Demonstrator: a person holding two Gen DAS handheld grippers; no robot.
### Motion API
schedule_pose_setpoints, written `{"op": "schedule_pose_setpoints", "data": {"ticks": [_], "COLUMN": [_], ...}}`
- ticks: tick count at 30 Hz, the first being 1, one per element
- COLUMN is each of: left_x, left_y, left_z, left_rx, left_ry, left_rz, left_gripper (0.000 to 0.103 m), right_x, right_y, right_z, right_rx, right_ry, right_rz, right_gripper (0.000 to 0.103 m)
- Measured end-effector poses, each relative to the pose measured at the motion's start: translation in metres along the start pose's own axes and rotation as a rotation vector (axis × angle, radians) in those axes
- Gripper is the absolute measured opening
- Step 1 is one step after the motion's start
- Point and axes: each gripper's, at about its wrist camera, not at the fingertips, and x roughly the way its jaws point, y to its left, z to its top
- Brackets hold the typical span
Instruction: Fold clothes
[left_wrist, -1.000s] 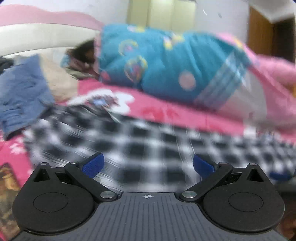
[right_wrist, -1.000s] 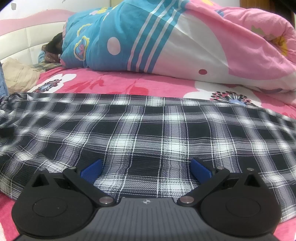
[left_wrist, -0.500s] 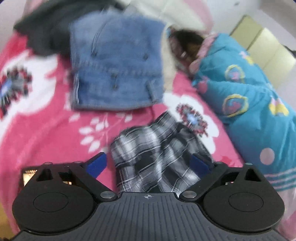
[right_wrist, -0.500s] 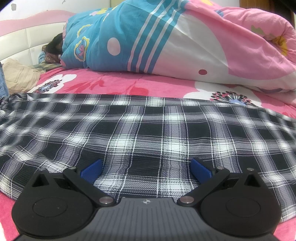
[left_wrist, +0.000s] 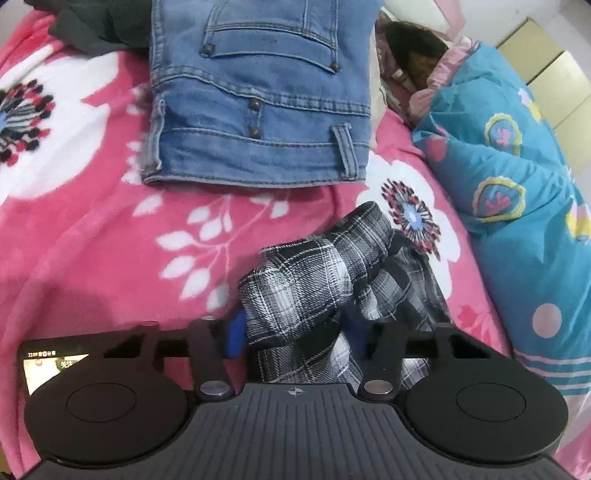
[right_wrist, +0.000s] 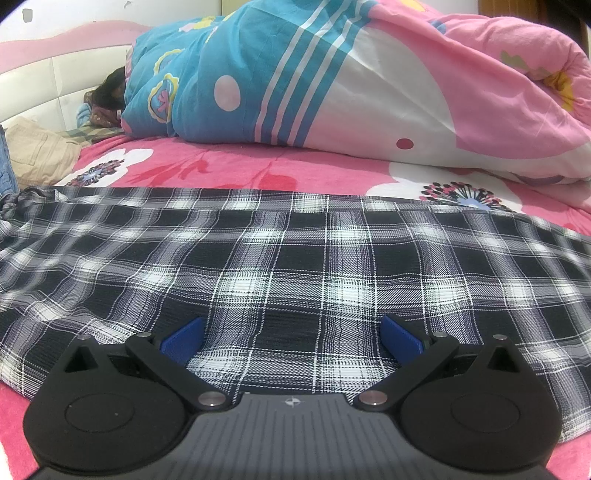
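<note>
Plaid black-and-white cloth (left_wrist: 325, 280) is bunched up between the blue pads of my left gripper (left_wrist: 295, 332), which tilts steeply down at the bed; its jaws have just been closing and now pinch that gathered end, with folds spilling over the far side of the fingers. My right gripper (right_wrist: 291, 338) points down more gently, its jaws spread wide with the pads resting on the flat stretch of the same plaid garment (right_wrist: 295, 258), gripping nothing. Pink floral bedspread (left_wrist: 92, 240) lies under everything. Beyond my left gripper sits one folded pair of blue jeans (left_wrist: 258, 92), with one dark garment (left_wrist: 96, 29) at the far left. On the right one blue and pink quilt (right_wrist: 332, 74) covers a person lying there, whose dark hair (right_wrist: 109, 88) shows. One beige garment (right_wrist: 40, 155) lies far left in the right view.
</note>
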Motion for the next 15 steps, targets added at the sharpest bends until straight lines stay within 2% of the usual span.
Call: {"op": "schedule_pose_setpoints", "data": {"ticks": [4,8,11,13,15], "left_x": [-0.006,-0.023,-0.043,-0.058,-0.069], "left_y": [-0.009,-0.031,-0.062,-0.091,-0.113], "left_z": [-0.003,-0.015,-0.037,-0.064,-0.095], "left_rx": [0.063,0.153,0.305,0.476,0.626], "left_ry": [-0.047,-0.147,-0.249,-0.328,-0.373], "left_rz": [0.007,-0.021,-0.065,-0.097,-0.147], "left_gripper": [0.023,0.018,0.018,0.017,0.017], "right_x": [0.0,0.0,0.0,0.0,0.0], "right_y": [0.0,0.0,0.0,0.0,0.0], "right_z": [0.0,0.0,0.0,0.0,0.0], "right_rx": [0.002,0.004,0.004,0.004,0.004], "right_ry": [-0.002,-0.002,-0.003,-0.003,-0.003], "right_rz": [0.002,0.003,0.003,0.002,0.002], "right_gripper": [0.103,0.103,0.103,0.103,0.103]}}
